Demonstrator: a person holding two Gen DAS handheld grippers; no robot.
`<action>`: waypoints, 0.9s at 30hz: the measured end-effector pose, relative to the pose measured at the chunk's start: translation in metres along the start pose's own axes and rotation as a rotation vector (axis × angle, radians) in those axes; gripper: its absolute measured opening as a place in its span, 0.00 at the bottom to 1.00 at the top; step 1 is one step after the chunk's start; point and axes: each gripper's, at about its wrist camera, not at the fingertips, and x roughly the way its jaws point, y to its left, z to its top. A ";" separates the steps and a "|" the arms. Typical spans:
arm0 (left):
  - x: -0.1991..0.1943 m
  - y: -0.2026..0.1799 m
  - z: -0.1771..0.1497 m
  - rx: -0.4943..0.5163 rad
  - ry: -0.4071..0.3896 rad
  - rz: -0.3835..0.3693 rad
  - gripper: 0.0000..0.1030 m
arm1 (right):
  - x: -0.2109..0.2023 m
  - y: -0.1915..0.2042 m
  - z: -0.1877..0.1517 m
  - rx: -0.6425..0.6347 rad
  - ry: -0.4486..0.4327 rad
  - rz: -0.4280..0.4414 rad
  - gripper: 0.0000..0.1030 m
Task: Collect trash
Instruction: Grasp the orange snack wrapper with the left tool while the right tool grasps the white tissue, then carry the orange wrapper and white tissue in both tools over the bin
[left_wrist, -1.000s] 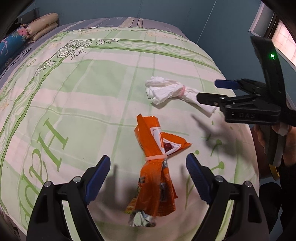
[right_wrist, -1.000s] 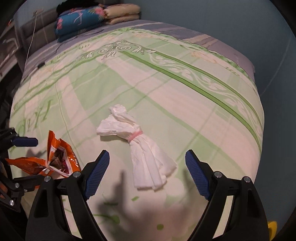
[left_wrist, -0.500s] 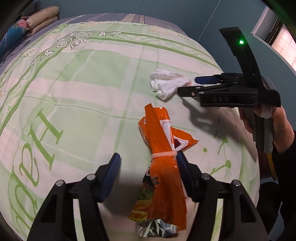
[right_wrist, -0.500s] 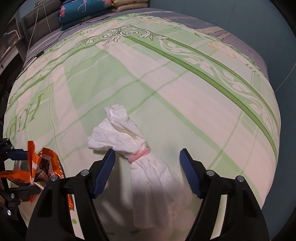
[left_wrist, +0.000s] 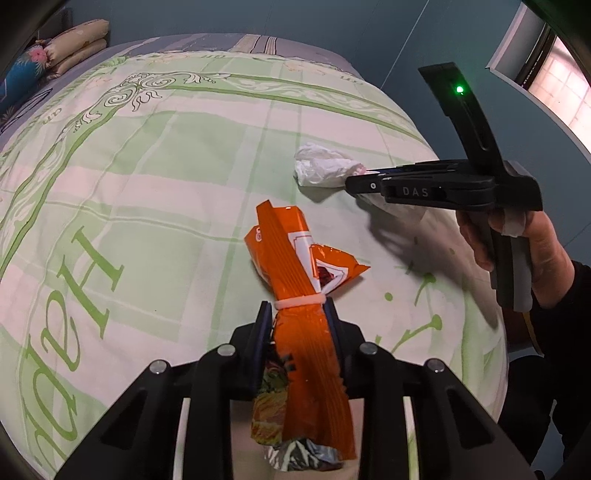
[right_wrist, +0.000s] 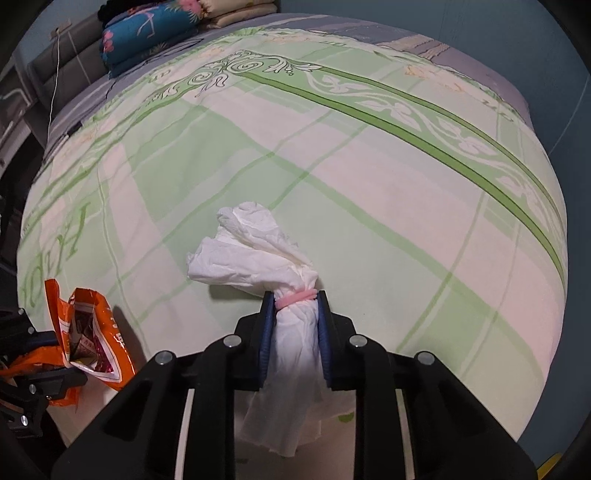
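An orange snack bag, tied with a white band, lies on the green-and-white bedspread. My left gripper has its jaws closing, and the blue pads press the bag just below the band. A crumpled white tissue bundle with a pink band lies further right on the bed. My right gripper is closing too, its pads squeezing the tissue at the pink band. The left wrist view shows the right gripper side-on at the tissue bundle. The orange bag sits at the lower left of the right wrist view.
Folded pillows and a blue floral blanket lie at the bed's far end. A person's hand grips the right gripper's handle beside the bed's near right edge. Teal walls surround the bed, and a window is at the upper right.
Both grippers went from wide open to closed on their items: the left on the orange bag, the right on the tissue. The right gripper also came down closer to the tissue.
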 end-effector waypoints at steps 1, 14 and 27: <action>-0.003 0.000 -0.001 0.002 -0.005 -0.001 0.25 | 0.000 0.000 0.000 0.000 0.000 0.000 0.20; -0.050 -0.013 -0.008 0.017 -0.087 -0.014 0.25 | -0.101 0.013 -0.033 0.035 -0.152 0.042 0.20; -0.098 -0.068 -0.012 0.099 -0.188 -0.054 0.25 | -0.201 0.006 -0.104 0.132 -0.331 -0.025 0.20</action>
